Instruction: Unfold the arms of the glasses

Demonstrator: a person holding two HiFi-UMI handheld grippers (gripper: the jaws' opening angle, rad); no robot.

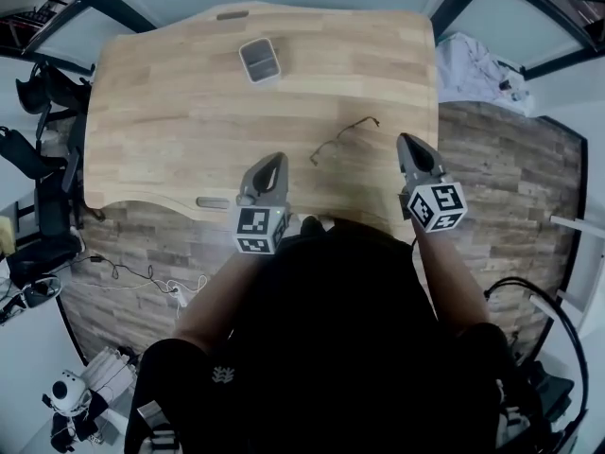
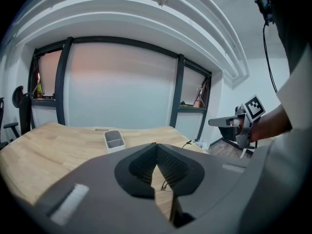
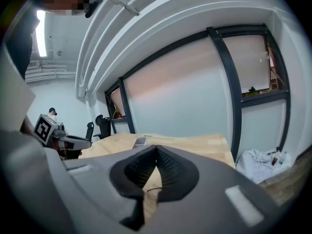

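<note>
Thin wire-framed glasses point(image 1: 342, 138) lie on the wooden table point(image 1: 170, 121), near its front edge, with their arms spread out. My left gripper point(image 1: 279, 157) hovers just left of them, jaws shut and empty. To the right of the glasses my right gripper point(image 1: 404, 138) is also shut on nothing. In the left gripper view the jaws point(image 2: 156, 145) meet at their tips, and a bit of the glasses point(image 2: 165, 184) shows below them. The right gripper view shows closed jaws point(image 3: 156, 146) with the glasses point(image 3: 155, 191) on the table beyond.
A small grey tray point(image 1: 259, 60) stands at the far side of the table. White cloth point(image 1: 477, 69) lies on the floor at the right. Black chairs and gear point(image 1: 43, 159) crowd the table's left side. The person's body is at the table's front edge.
</note>
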